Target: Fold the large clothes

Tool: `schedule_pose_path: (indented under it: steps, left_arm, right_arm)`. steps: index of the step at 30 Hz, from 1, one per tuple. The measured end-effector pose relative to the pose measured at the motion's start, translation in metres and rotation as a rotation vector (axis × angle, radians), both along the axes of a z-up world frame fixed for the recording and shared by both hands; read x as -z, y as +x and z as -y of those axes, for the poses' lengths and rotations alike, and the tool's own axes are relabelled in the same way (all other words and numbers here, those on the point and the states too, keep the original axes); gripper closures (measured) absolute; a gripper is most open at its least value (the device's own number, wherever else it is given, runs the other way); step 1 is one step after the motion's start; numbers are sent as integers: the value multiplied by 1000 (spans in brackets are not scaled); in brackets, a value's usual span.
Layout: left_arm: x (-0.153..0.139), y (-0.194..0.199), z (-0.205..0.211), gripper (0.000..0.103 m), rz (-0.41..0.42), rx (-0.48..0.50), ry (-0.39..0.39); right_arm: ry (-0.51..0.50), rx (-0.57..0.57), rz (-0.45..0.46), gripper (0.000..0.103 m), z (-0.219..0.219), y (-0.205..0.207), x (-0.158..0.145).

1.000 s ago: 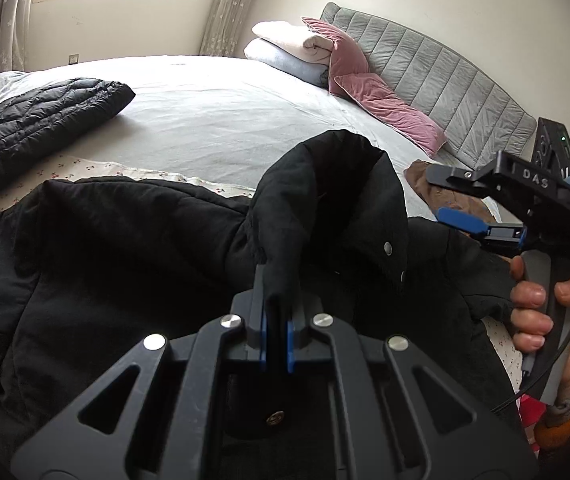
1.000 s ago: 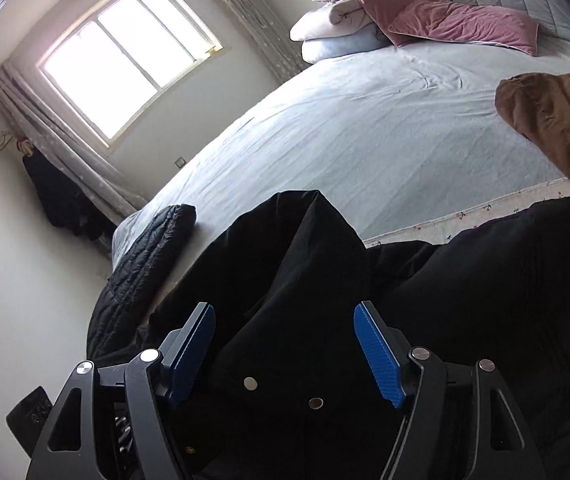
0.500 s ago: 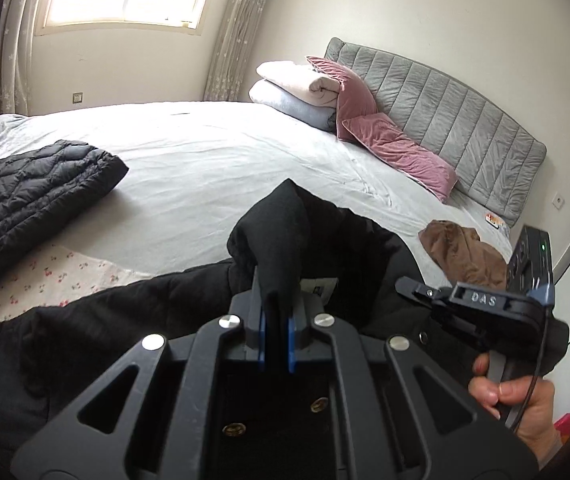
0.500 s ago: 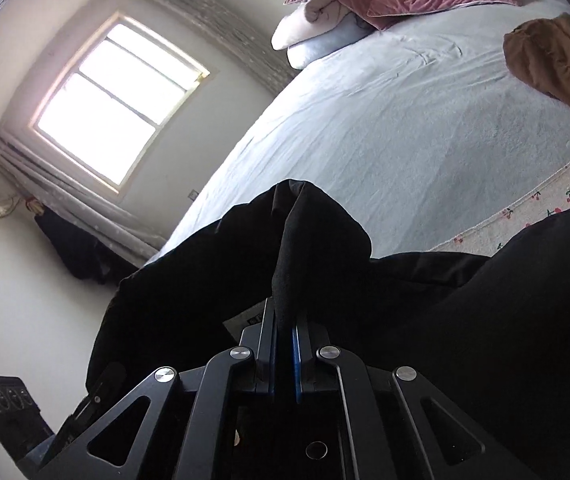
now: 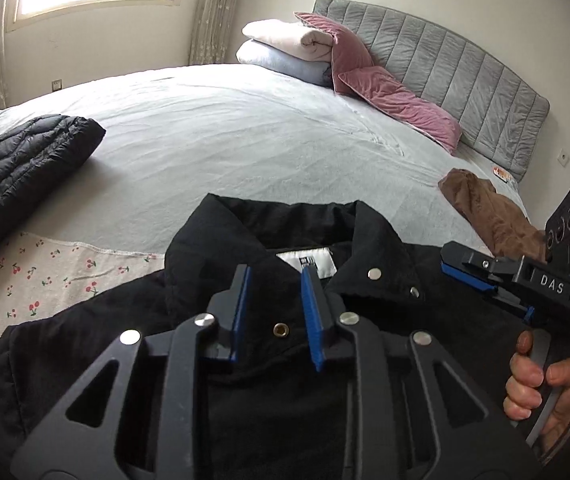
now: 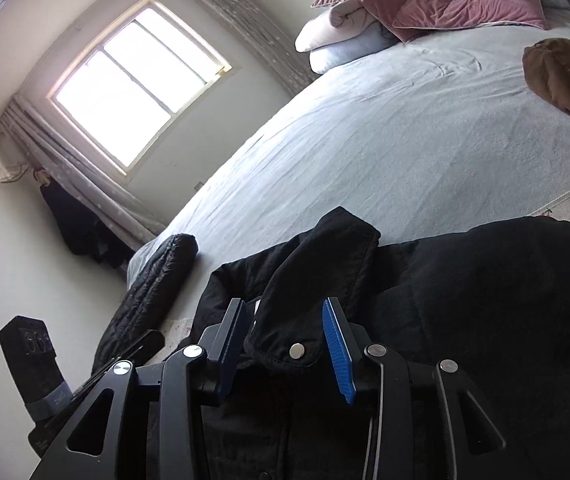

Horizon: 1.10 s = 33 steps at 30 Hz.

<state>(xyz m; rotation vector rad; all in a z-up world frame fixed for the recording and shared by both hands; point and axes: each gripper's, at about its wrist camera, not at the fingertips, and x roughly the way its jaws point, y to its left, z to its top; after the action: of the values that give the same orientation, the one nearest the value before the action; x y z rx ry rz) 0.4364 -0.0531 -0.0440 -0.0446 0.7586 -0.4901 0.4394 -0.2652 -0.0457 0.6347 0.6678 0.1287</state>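
Observation:
A black jacket lies flat at the near edge of the bed, collar toward the headboard, white label showing. My left gripper is open just above the collar's left side and holds nothing. My right gripper is open over the collar's right flap with its snap button between the fingers. The right gripper also shows at the right of the left wrist view, held by a hand. The jacket's lower part is hidden under the grippers.
The jacket rests on a cherry-print cloth over the grey bed sheet. A folded black quilted jacket lies left. A brown garment lies right. Pink pillows, folded blankets and the grey headboard stand at the far end.
Both grippers were shut on the collar half a second ago and have opened. The collar, held up before, now lies flat on the bed.

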Motion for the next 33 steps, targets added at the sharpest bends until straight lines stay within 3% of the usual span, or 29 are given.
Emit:
schedule_pose_path:
  steps: [4, 6, 8, 10, 12, 14, 15, 17, 19, 23, 26, 30, 33]
  left_arm:
    - [49, 18, 14, 80, -86, -17, 67]
    - [69, 24, 16, 80, -111, -22, 81]
    - [66, 24, 14, 79, -117, -29, 48]
    - [59, 18, 13, 67, -121, -28, 58]
    - [50, 4, 15, 35, -109, -19, 95]
    - [39, -18, 14, 26, -72, -13, 122]
    - [35, -28, 14, 24, -66, -15, 139]
    - [26, -52, 13, 22, -64, -10, 177]
    - [16, -78, 12, 22, -57, -12, 220]
    - [-5, -136, 0, 20, -70, -29, 241]
    - [-12, -176, -18, 10, -95, -19, 184]
    - [2, -218, -43, 7, -106, -22, 150]
    - [20, -232, -63, 7, -195, -41, 223]
  right_arm:
    - [-150, -6, -97, 72, -23, 29, 35]
    - [-250, 12, -195, 86, -21, 38, 68]
    - [-231, 18, -180, 93, -13, 35, 79]
    - [-187, 23, -184, 93, -4, 28, 78]
    - [-209, 40, -194, 85, 0, 13, 68]
    - [-212, 38, -193, 74, 7, -7, 59]
    - [-211, 41, -189, 69, 12, -21, 55]
    - [-230, 62, -184, 43, 20, -50, 45]
    - [-257, 91, -175, 38, 29, -80, 34]
    - [-275, 148, -172, 31, 51, -146, 11]
    - [-276, 174, -158, 27, 60, -195, 1]
    - [-319, 193, -169, 26, 67, -252, 19]
    - [-396, 199, -281, 26, 73, -277, 54]
